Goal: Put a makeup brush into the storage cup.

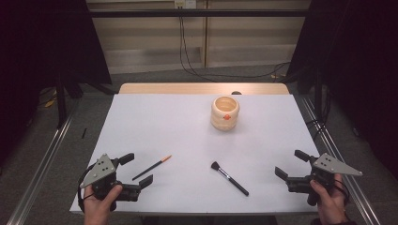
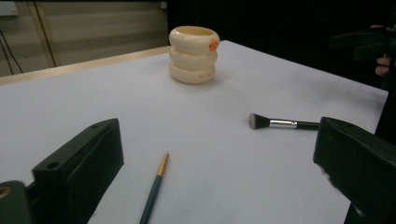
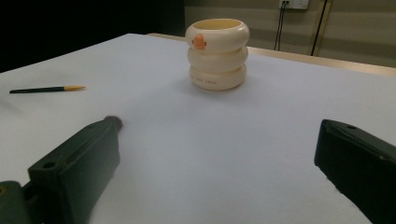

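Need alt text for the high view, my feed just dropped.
Two open black grippers, left and right, sit at the white table's near edge. Between them lie a thin dark pencil and a black makeup brush; a cream ribbed cup stands beyond.

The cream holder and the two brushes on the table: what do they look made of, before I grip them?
The cream holder: smooth, slightly glossy stacked rings, probably glazed ceramic or plastic; the look leaves it open. The makeup brush: dark bristle head, shiny silver metal collar, glossy black handle, plastic or lacquered wood. The thin brush: dark painted handle with a gold-orange end, perhaps metal; too small to tell.
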Demonstrator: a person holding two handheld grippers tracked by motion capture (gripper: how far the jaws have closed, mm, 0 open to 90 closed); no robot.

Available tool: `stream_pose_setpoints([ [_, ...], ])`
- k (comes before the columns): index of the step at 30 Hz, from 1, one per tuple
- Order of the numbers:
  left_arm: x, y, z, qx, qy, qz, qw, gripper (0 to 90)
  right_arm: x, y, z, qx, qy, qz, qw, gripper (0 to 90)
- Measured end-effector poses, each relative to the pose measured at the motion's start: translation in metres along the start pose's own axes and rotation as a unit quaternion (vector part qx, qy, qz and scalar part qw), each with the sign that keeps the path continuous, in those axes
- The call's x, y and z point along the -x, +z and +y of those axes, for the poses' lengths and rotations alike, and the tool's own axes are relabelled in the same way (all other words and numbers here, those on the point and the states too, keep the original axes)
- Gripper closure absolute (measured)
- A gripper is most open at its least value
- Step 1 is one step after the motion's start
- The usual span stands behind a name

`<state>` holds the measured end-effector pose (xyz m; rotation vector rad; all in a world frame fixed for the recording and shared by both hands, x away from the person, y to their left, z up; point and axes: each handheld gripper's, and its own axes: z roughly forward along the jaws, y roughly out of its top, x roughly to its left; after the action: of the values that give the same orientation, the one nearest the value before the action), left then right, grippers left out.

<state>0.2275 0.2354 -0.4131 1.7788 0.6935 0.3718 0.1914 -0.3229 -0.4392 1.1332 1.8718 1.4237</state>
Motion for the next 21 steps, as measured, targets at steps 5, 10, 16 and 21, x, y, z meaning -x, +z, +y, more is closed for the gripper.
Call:
stream_pose_setpoints([
  [5, -0.008, 0.004, 0.009, -0.018, 0.007, 0.002, 0.9998, 2.9, 0.001, 0.000, 0.000, -0.001, 0.002, 0.002, 1.0000, 0.0],
  [10, -0.014, 0.012, 0.014, -0.045, 0.028, 0.023, 0.9984, 4.8, 0.000, 0.000, 0.000, 0.001, -0.001, 0.002, 1.0000, 0.0],
  [16, -0.020, 0.028, 0.014, -0.087, 0.047, 0.030, 0.9946, 5.4, 0.000, 0.000, 0.000, -0.001, -0.001, 0.004, 1.0000, 0.0],
  [21, -0.020, 0.043, 0.017, -0.128, 0.050, 0.031, 0.9901, 5.6, 0.000, 0.000, -0.001, -0.002, -0.001, 0.002, 1.0000, 0.0],
])
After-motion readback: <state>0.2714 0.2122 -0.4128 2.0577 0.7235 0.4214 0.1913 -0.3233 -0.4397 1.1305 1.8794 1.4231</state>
